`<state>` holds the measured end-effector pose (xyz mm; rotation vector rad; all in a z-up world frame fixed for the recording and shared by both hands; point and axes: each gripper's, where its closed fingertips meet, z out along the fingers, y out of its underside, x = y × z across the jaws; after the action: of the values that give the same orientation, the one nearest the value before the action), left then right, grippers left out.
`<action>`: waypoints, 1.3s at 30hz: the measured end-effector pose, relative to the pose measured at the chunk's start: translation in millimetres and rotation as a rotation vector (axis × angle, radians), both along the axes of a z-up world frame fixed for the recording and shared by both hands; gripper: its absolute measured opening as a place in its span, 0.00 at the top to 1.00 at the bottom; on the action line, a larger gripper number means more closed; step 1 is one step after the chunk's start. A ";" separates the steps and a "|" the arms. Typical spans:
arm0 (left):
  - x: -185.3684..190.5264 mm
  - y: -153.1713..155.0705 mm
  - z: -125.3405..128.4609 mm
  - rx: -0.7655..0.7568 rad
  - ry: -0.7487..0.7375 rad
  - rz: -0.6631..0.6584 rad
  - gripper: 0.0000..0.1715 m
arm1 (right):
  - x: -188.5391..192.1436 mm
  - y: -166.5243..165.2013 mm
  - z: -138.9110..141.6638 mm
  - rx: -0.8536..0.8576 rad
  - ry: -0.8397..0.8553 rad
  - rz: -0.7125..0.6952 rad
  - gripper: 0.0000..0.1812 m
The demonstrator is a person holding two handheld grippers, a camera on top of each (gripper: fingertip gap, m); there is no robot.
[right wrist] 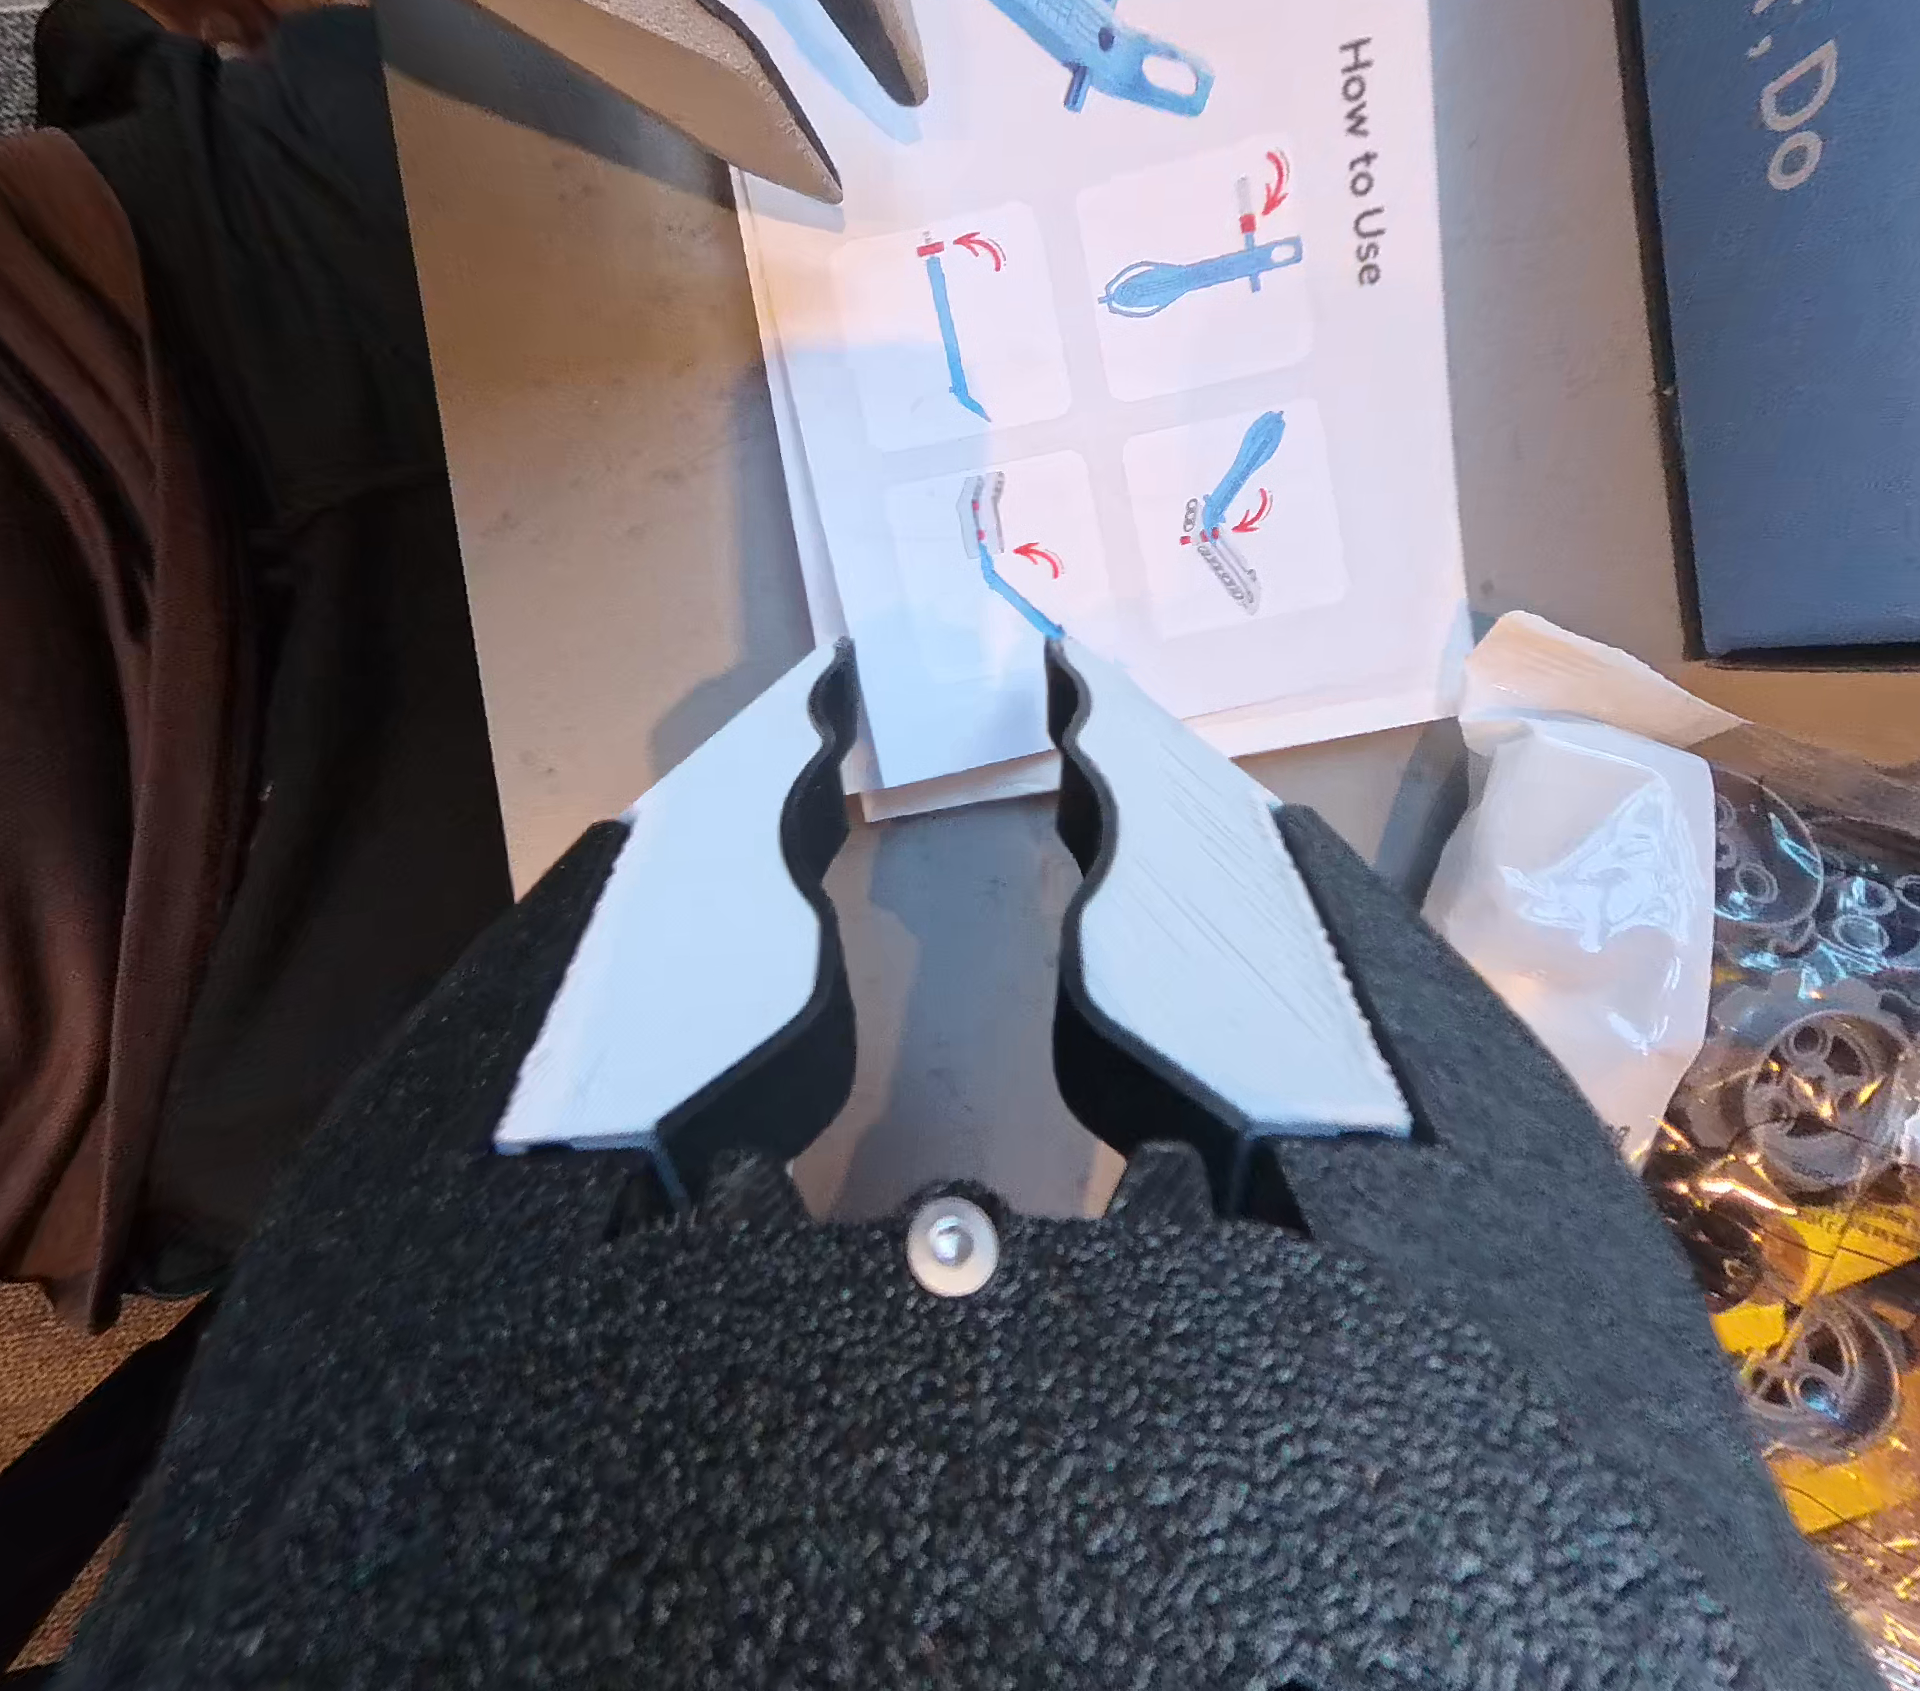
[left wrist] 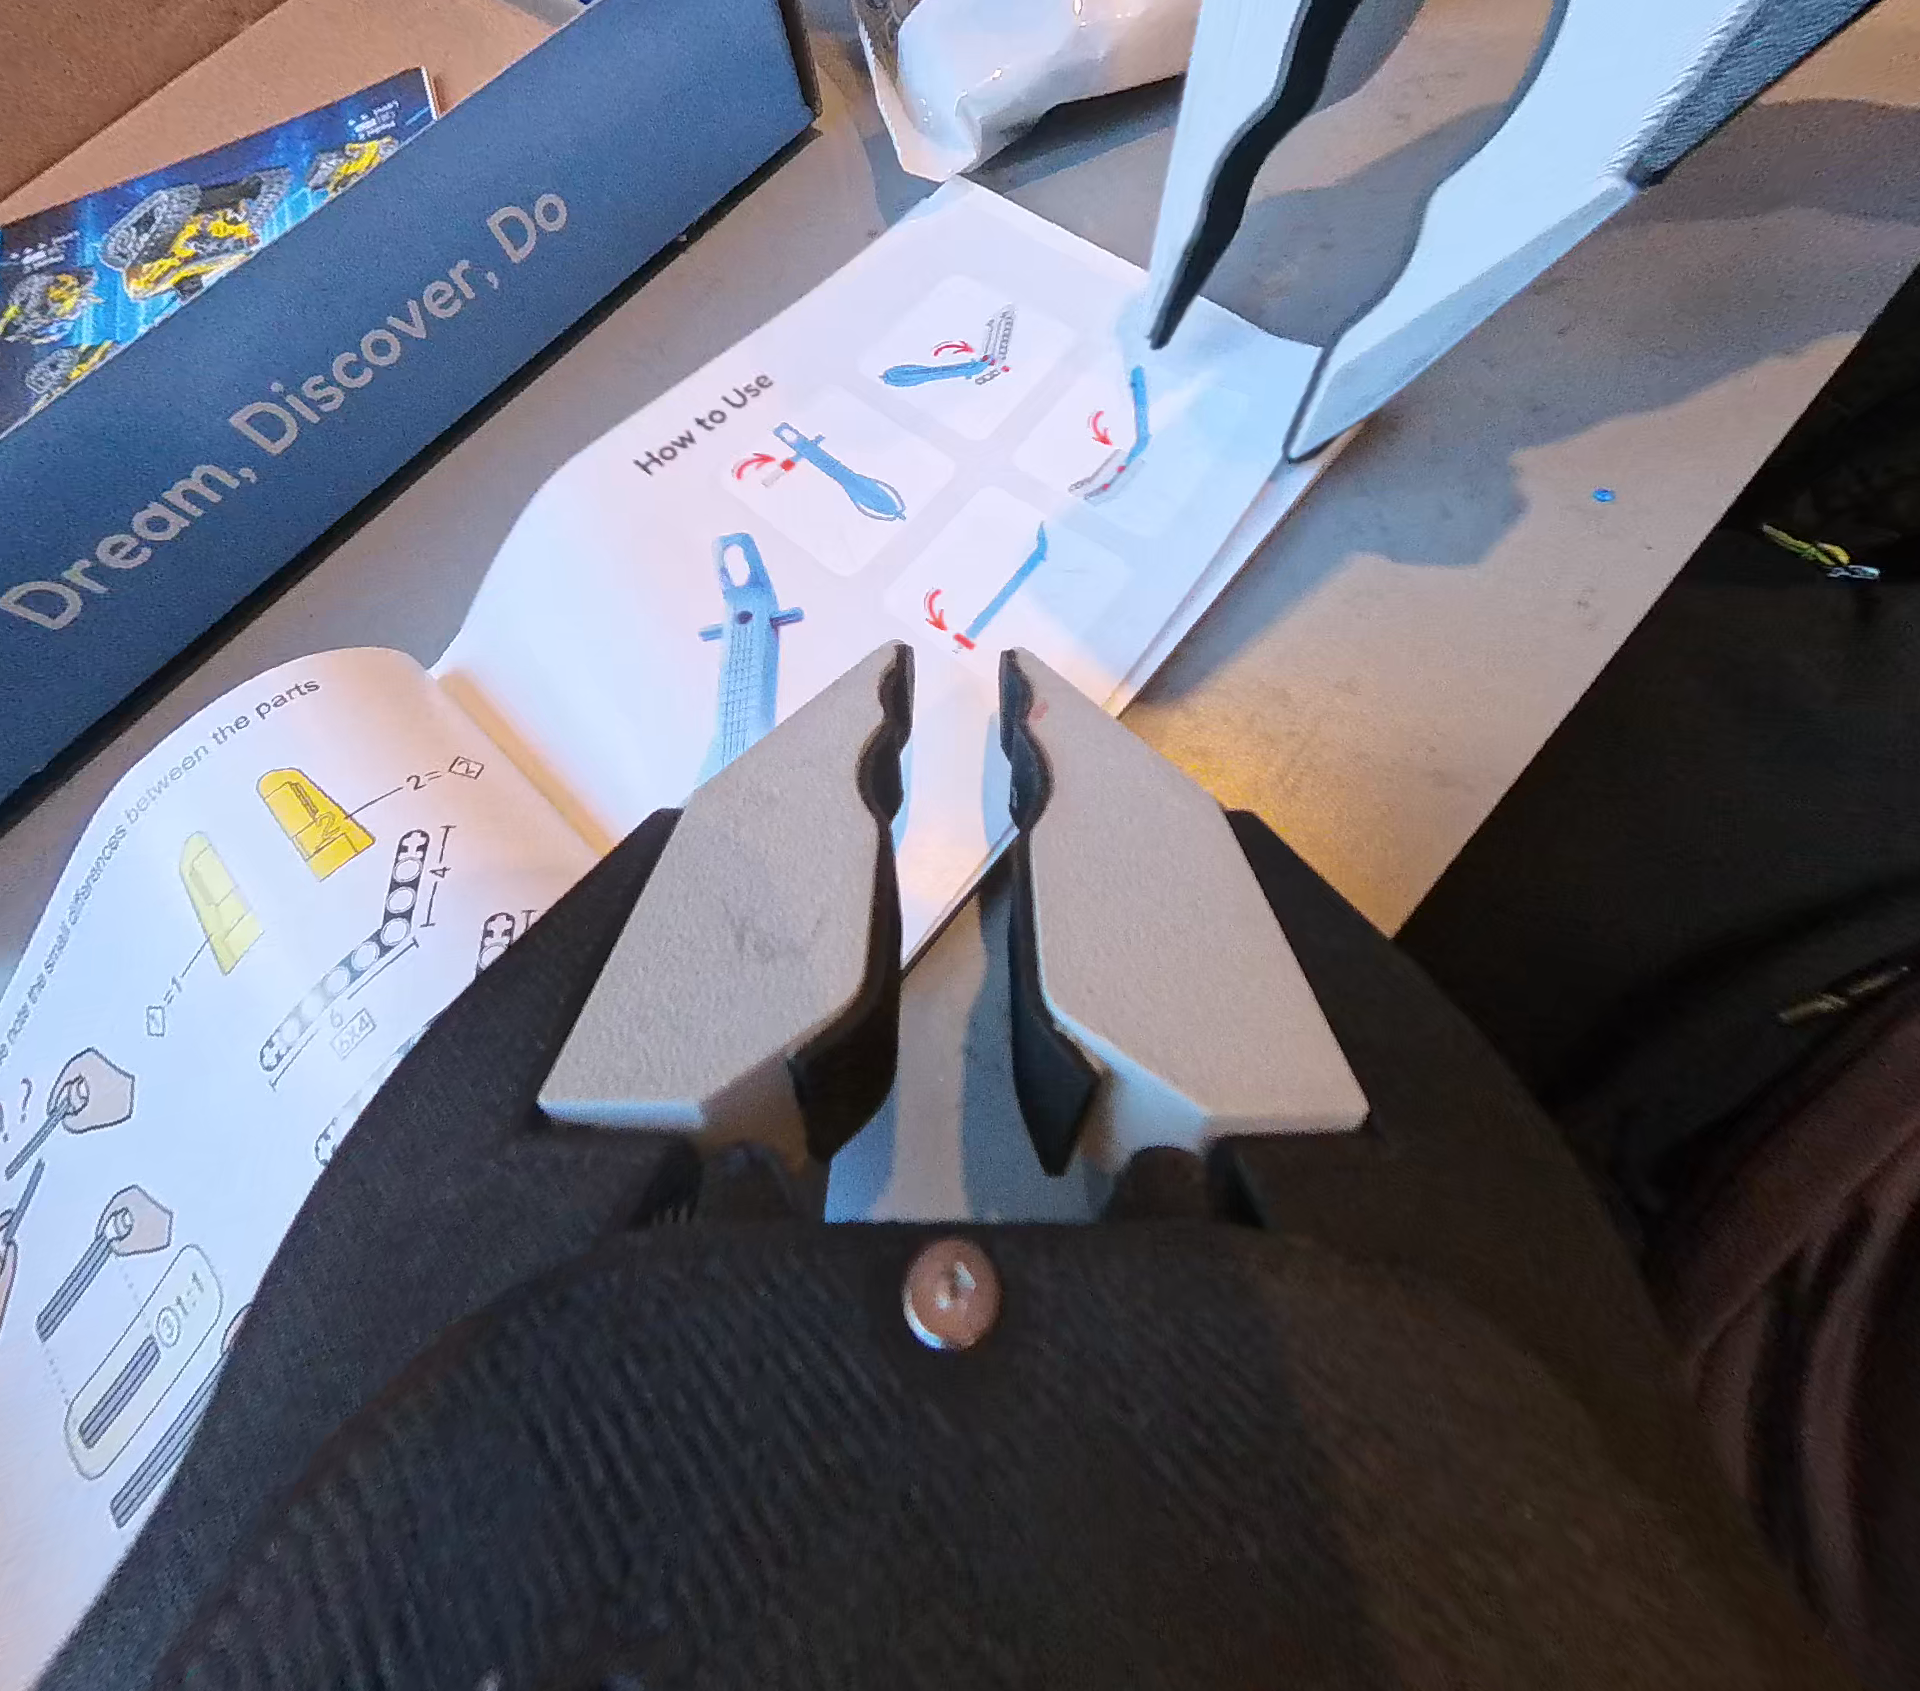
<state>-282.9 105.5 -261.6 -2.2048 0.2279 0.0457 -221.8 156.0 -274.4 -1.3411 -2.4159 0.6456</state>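
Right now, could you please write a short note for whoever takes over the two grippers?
Left gripper: open, empty, over the near edge of the open instruction booklet.
Right gripper: open, empty, one fingertip at the booklet's far corner.
Booklet lies open flat on the table, beside the blue box; white bag and clear parts bag sit past it.
Nothing gripped; bags look unopened.

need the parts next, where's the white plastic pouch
The white plastic pouch lies on the grey table past the open instruction booklet, between the blue cardboard box and the right gripper.
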 end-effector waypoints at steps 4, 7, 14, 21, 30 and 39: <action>-0.2 0.0 -0.1 0.000 0.003 0.001 0.92 | -0.2 -1.8 -1.0 0.003 0.003 0.012 0.90; 0.0 0.0 -0.2 0.000 0.004 0.001 0.92 | -1.8 -1.3 -1.4 0.012 0.011 0.011 0.97; -3.5 1.1 -2.4 -0.002 0.113 0.009 0.87 | -7.7 3.1 -1.5 0.026 0.036 -0.014 1.00; -2.2 3.6 3.3 0.029 0.193 0.008 0.79 | -15.5 8.2 0.8 0.041 0.075 -0.047 1.00; 9.6 12.1 1.0 0.034 0.226 -0.027 0.78 | -24.6 11.6 18.8 -0.018 0.149 -0.104 1.00; 19.1 30.2 -10.0 0.006 0.271 -0.059 0.78 | -26.0 24.9 20.9 -0.021 0.157 -0.168 1.00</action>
<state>-263.7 135.7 -271.6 -2.1810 0.4419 0.3134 -247.8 180.9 -253.5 -1.4266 -2.1530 0.7046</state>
